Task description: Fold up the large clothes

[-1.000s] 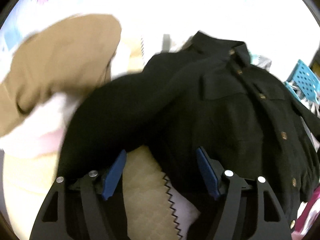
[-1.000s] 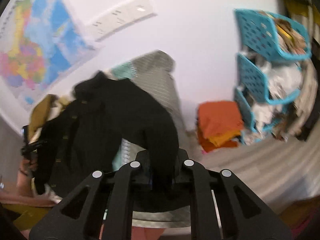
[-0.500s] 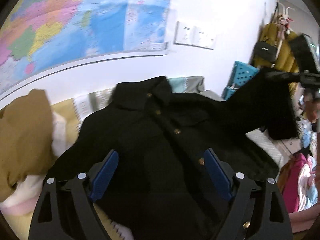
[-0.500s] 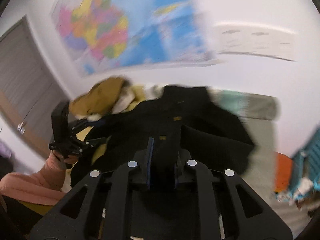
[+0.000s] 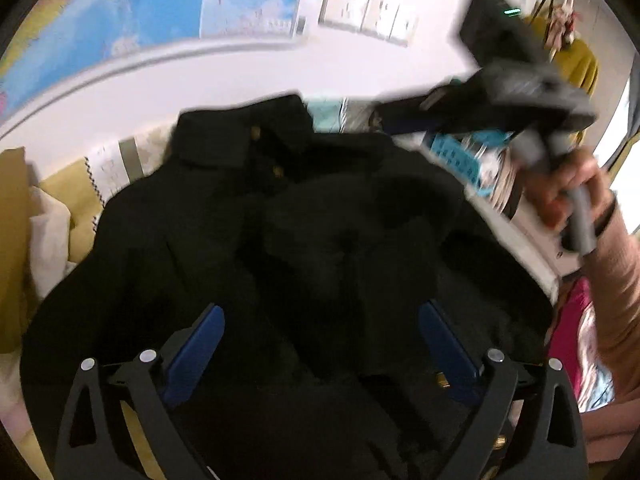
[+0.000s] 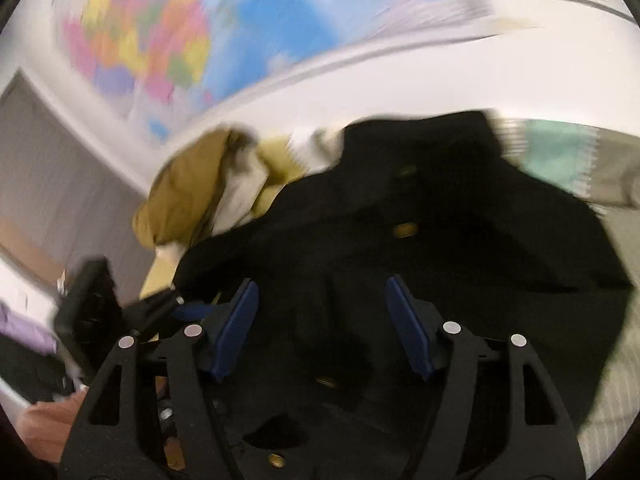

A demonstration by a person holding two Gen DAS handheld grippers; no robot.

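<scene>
A black button-front jacket (image 5: 320, 220) lies spread on the bed, collar toward the wall, with a sleeve folded across its front. My left gripper (image 5: 320, 316) hovers over its lower half, jaws wide and still opening, with nothing pressed between the blue pads. My right gripper (image 6: 320, 290) hangs over the jacket (image 6: 440, 240) too; its jaws are opening and the pads touch no cloth. In the left wrist view the right gripper (image 5: 404, 120) sits at the upper right, held by a hand (image 5: 568, 196). The right wrist view shows the left gripper's body at the left edge.
A tan garment (image 6: 188, 184) is heaped with pale clothes left of the jacket. A teal and grey cloth (image 6: 560, 160) lies by the collar. A blue basket (image 5: 456, 156) and pink cloth (image 5: 572, 320) are at the right. A map (image 5: 160, 8) covers the wall.
My right gripper swung left across the jacket with a black sleeve clamped, then let it go; the sleeve now lies over the front. My left gripper spread wider and moved over the jacket.
</scene>
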